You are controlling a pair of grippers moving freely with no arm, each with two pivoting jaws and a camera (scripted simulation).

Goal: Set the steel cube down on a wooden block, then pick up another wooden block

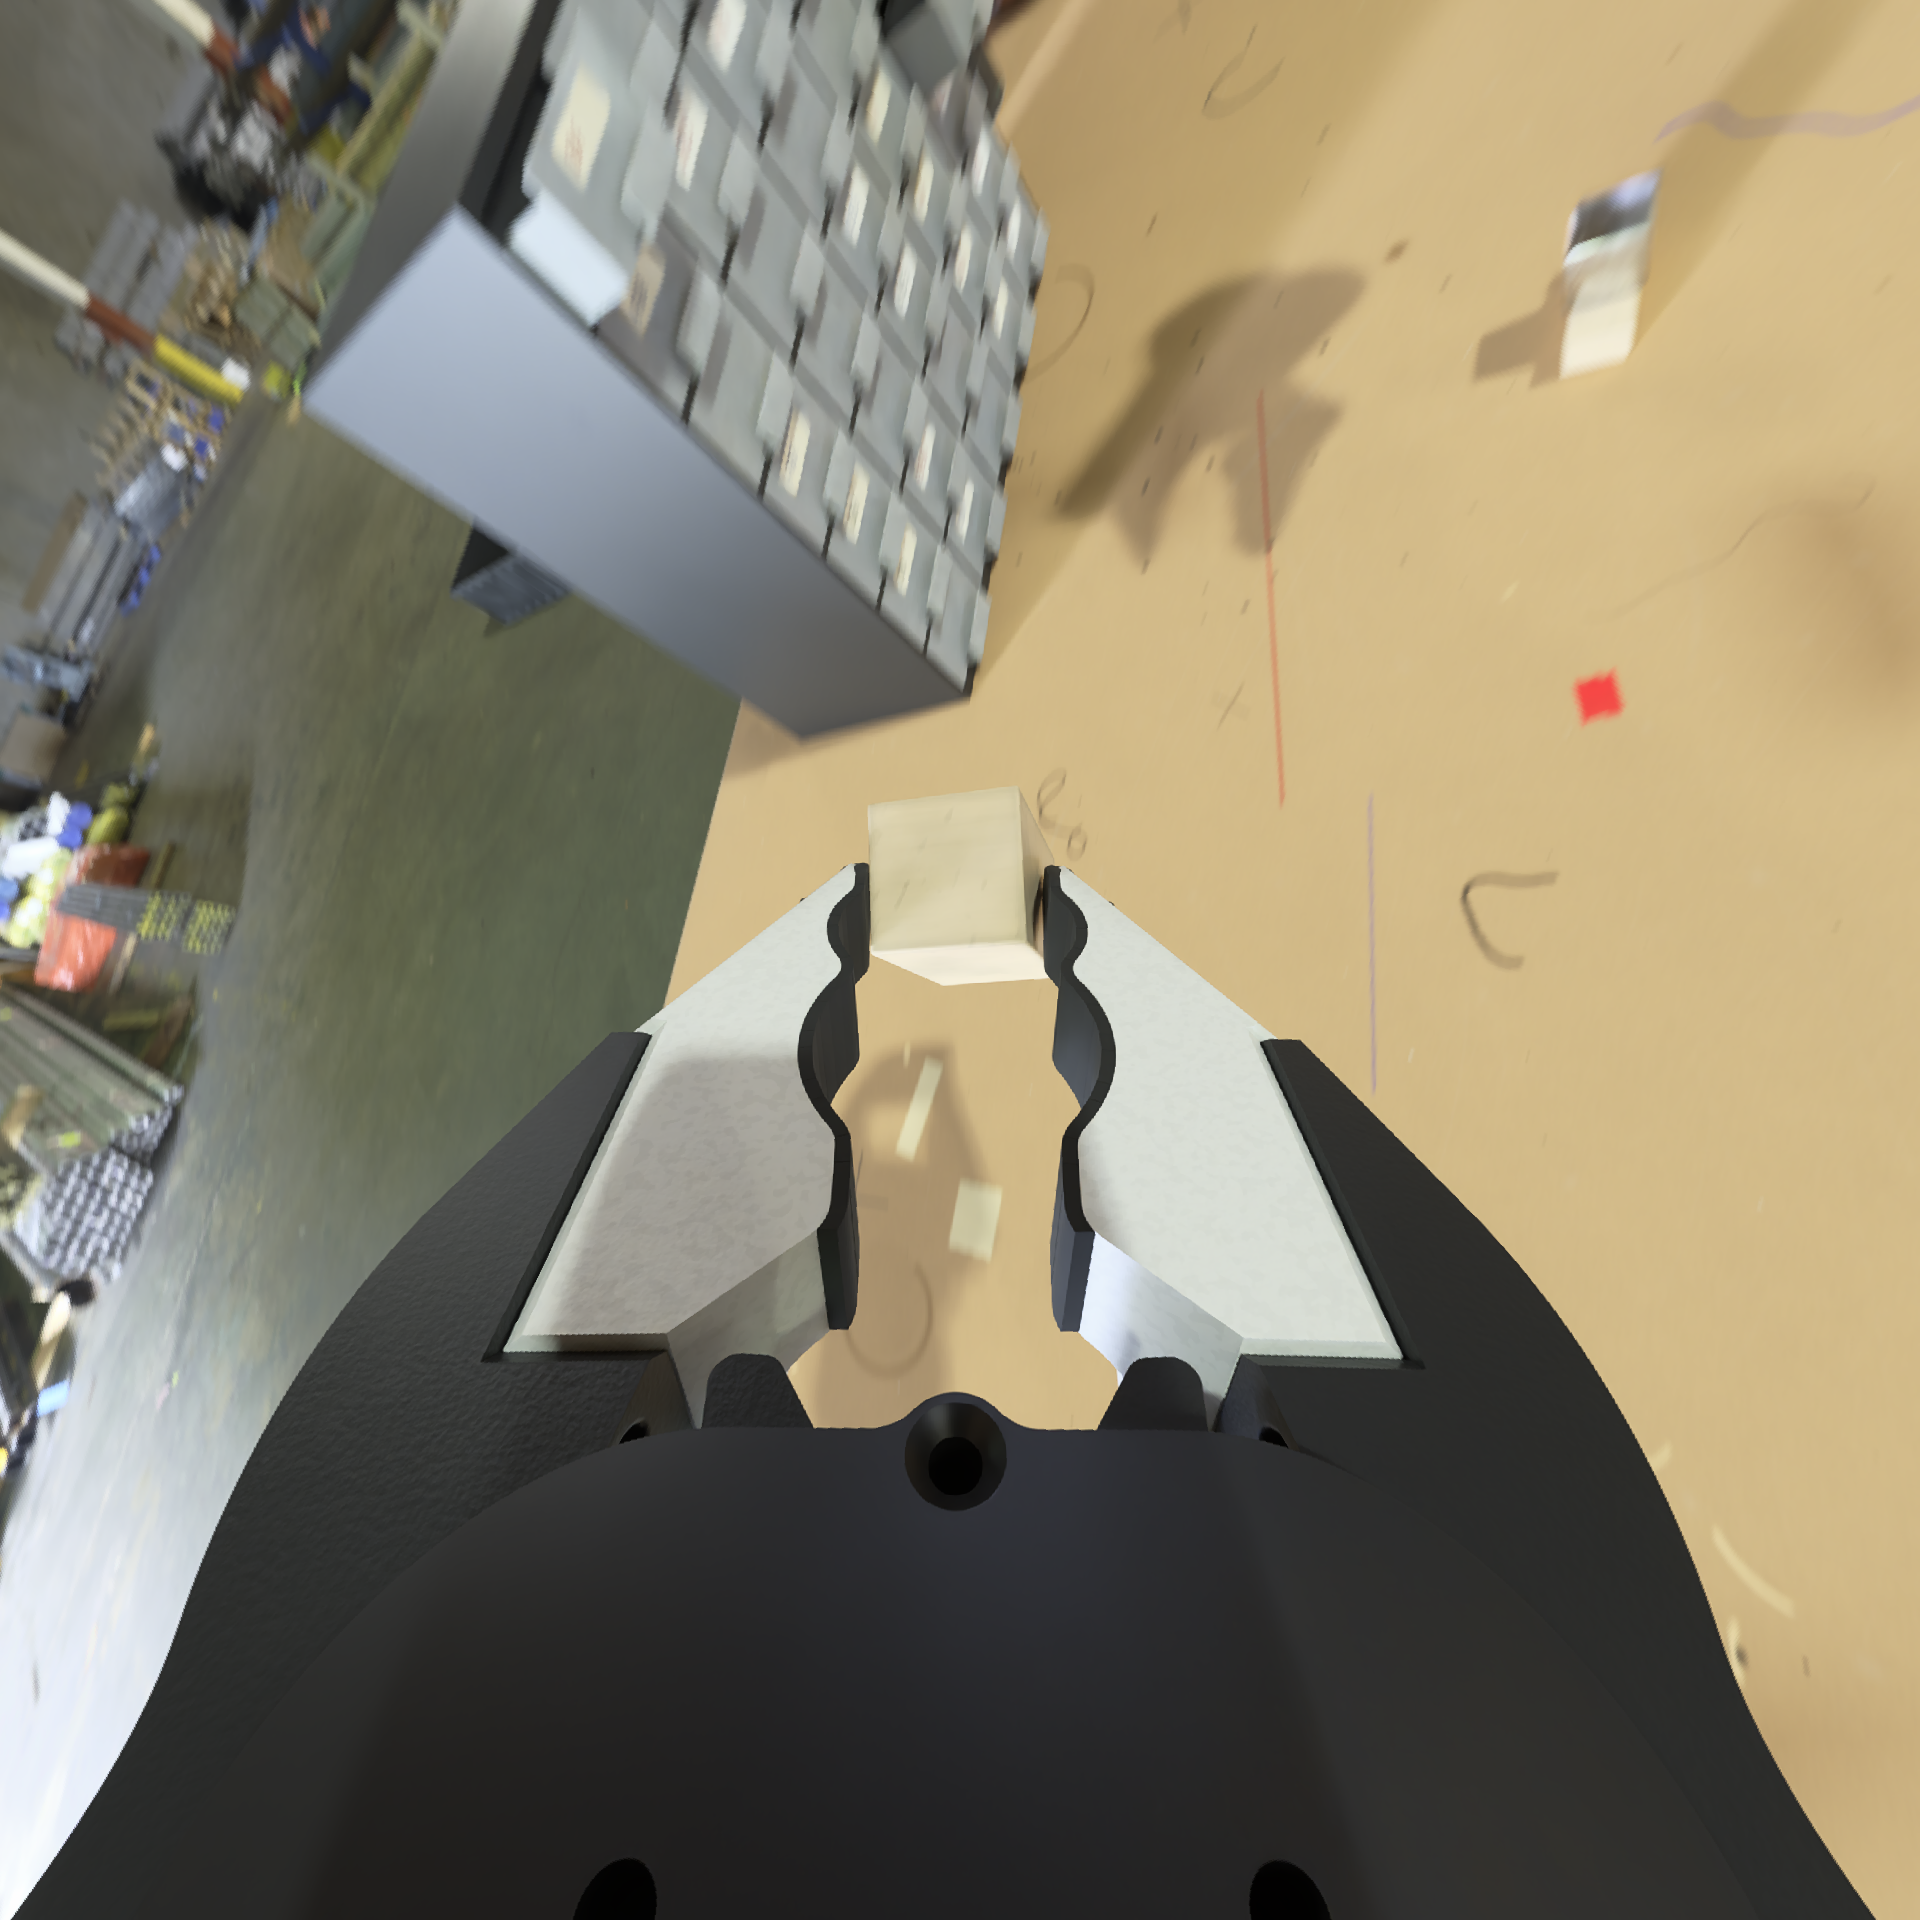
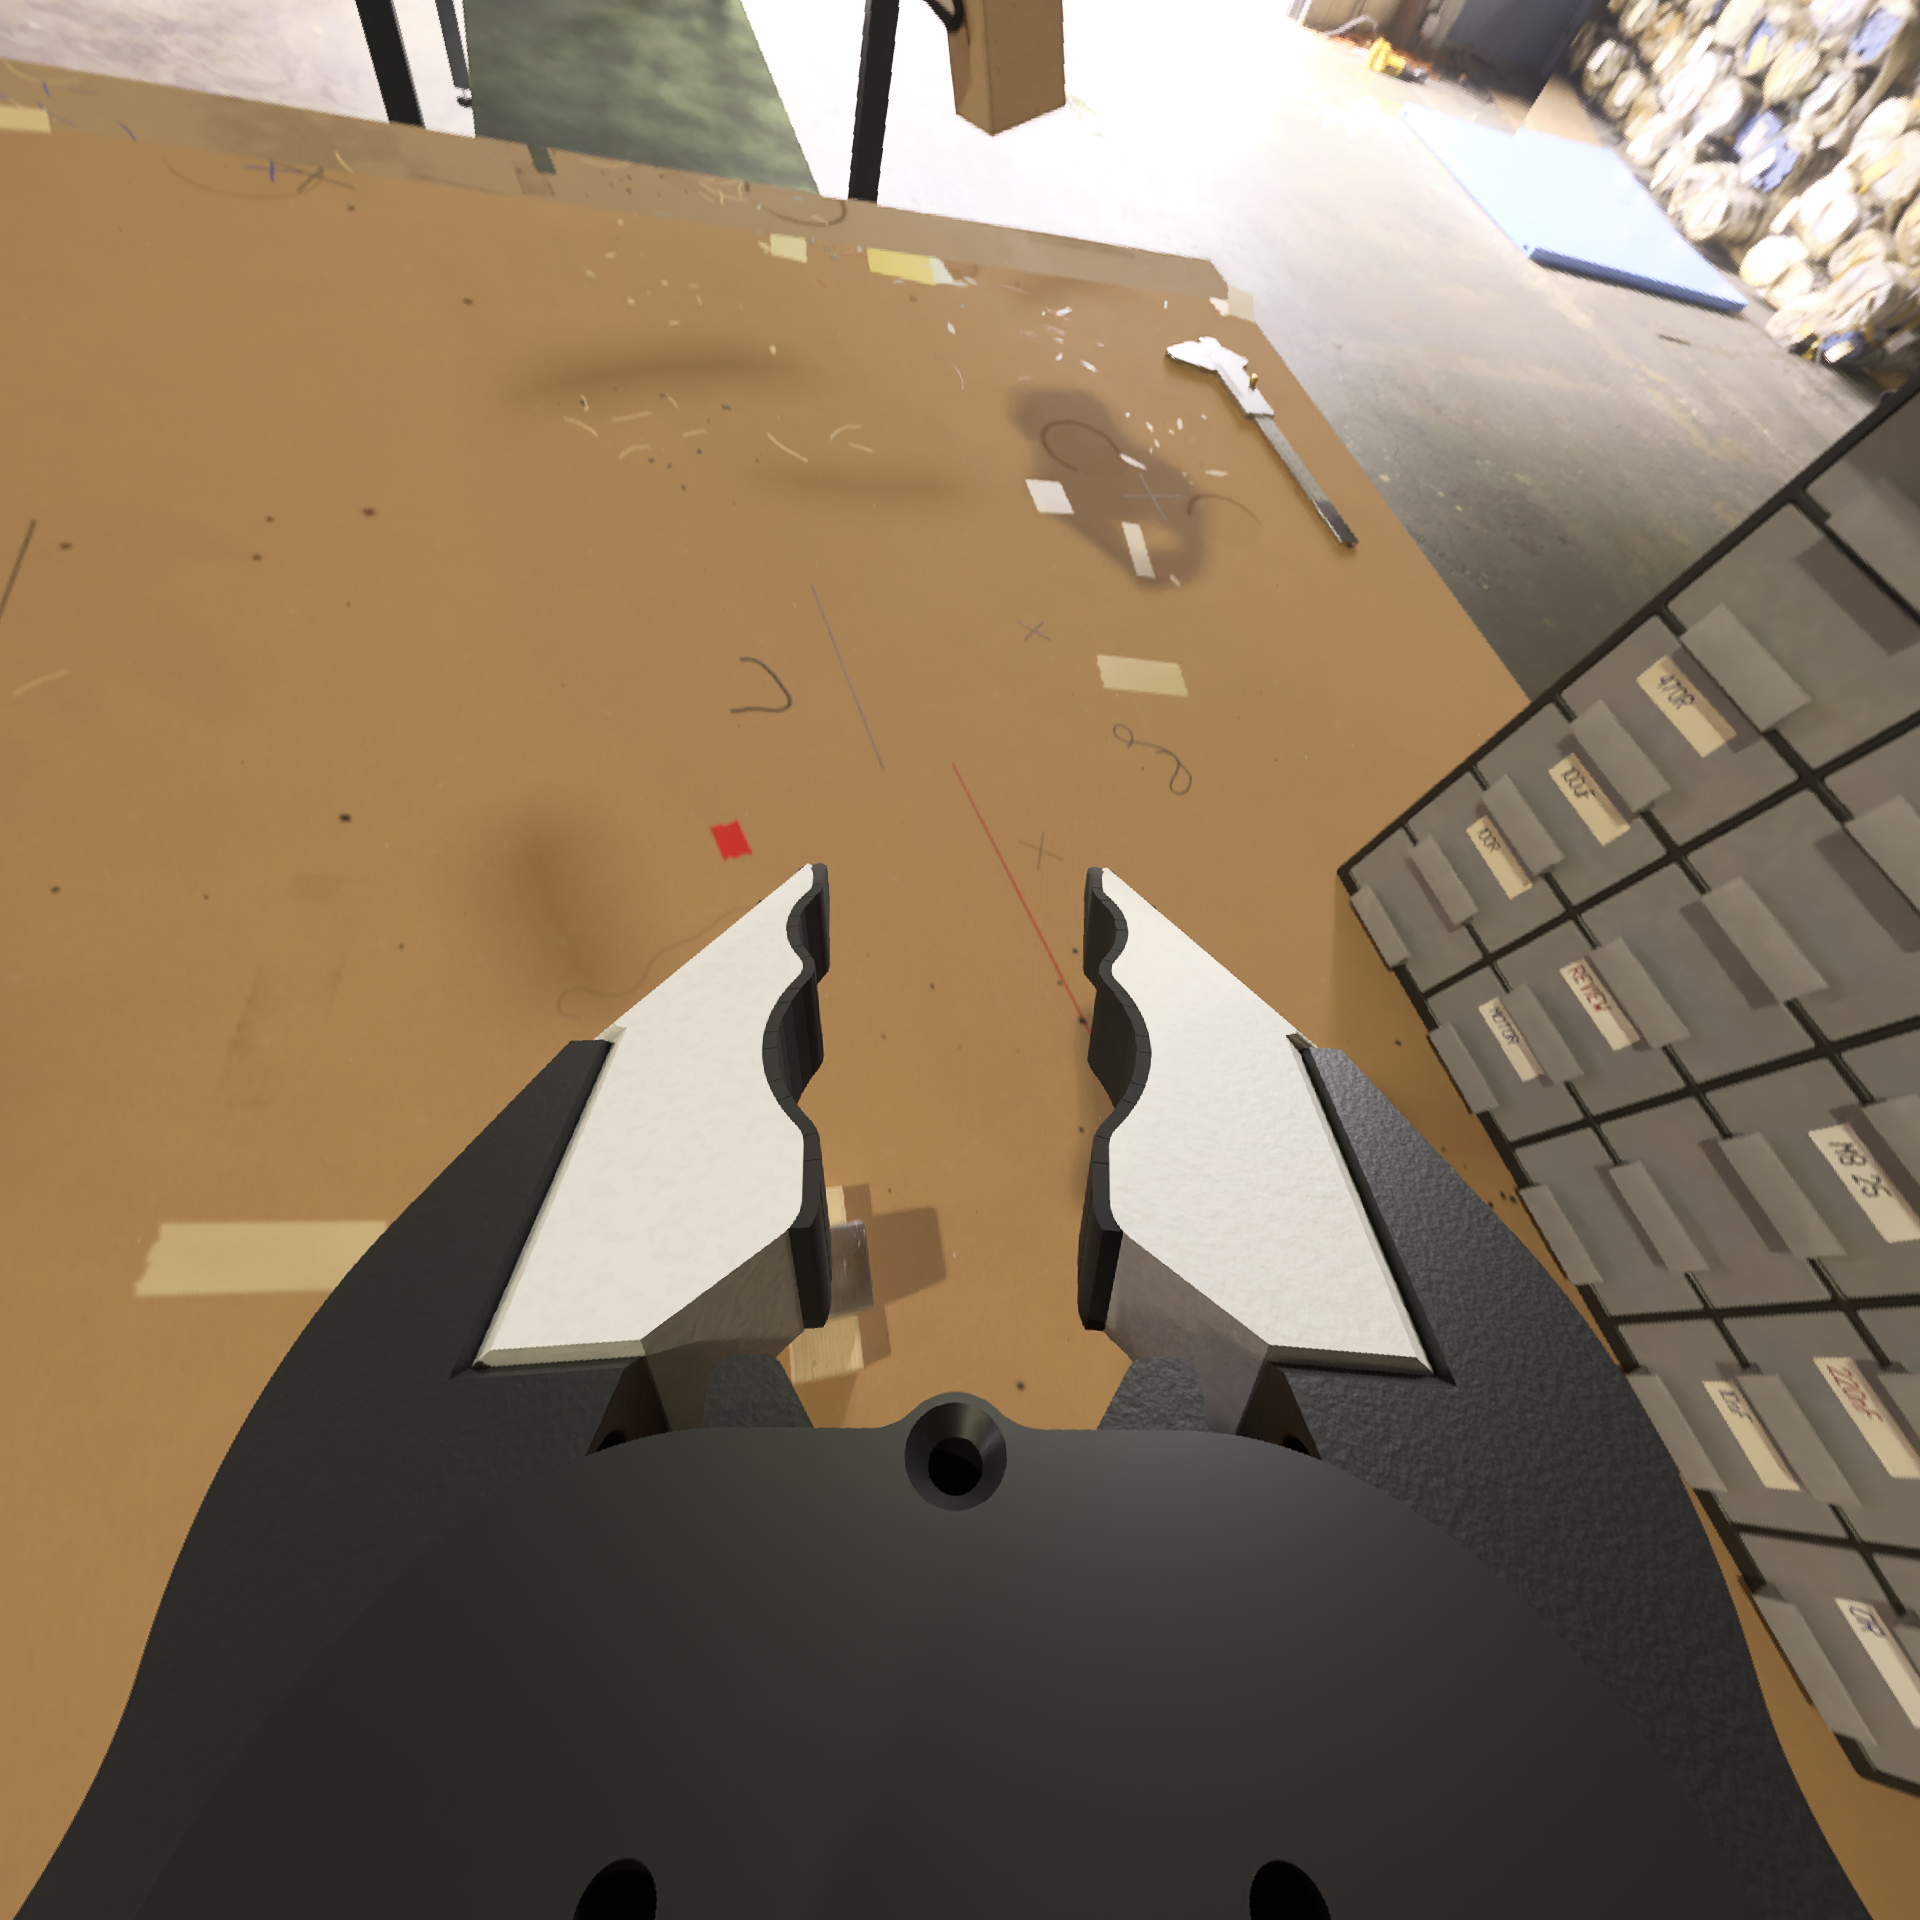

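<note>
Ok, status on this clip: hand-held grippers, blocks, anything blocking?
Left hand-held gripper shut on wooden block, held off the table. Right hand-held gripper open, empty. Steel cube stacked on second block. Nothing in the way.

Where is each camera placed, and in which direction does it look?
Left wrist view: on the left gripper, looking down its fingers at the wooden block it holds.
Right wrist view: on the right gripper, open, facing the table.
Shared: red square and drawer cabinet.
</note>
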